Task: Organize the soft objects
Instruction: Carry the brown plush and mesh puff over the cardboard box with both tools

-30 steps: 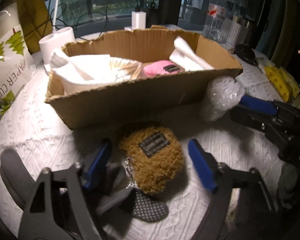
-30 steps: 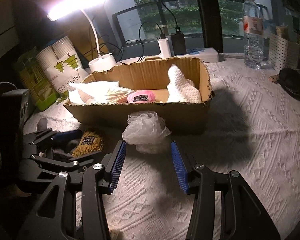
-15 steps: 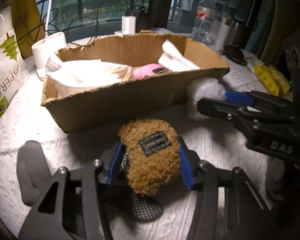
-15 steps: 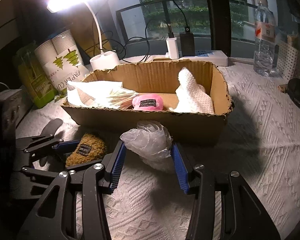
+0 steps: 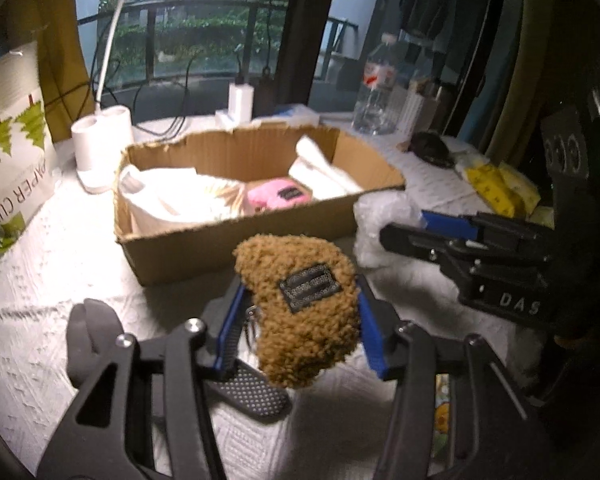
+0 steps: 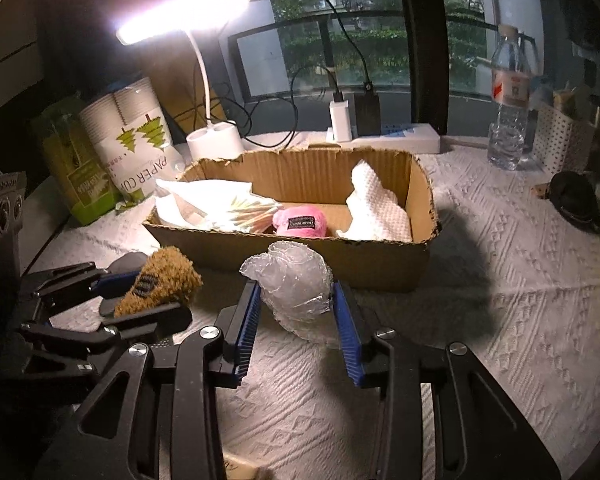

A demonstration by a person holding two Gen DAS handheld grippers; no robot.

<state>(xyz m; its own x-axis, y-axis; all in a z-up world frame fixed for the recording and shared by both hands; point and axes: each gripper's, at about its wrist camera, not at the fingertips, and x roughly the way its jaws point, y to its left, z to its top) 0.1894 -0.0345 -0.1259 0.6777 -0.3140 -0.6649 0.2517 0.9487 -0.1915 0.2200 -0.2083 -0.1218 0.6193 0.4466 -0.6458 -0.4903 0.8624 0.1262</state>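
My left gripper is shut on a brown fuzzy pouch and holds it above the table, in front of the cardboard box. My right gripper is shut on a crumpled clear plastic bag, lifted just before the box's front wall. The box holds a pink fuzzy pouch, a white cloth and white folded paper. The pouch in the left gripper also shows in the right wrist view.
A lit desk lamp, a pack of paper cups and a green pack stand behind the box at left. A water bottle and power strip stand at the back. A black mesh item lies under the left gripper.
Both grippers closed on their objects and lifted them: the left on the brown pouch, the right on the plastic bag. Both moved up toward the box.
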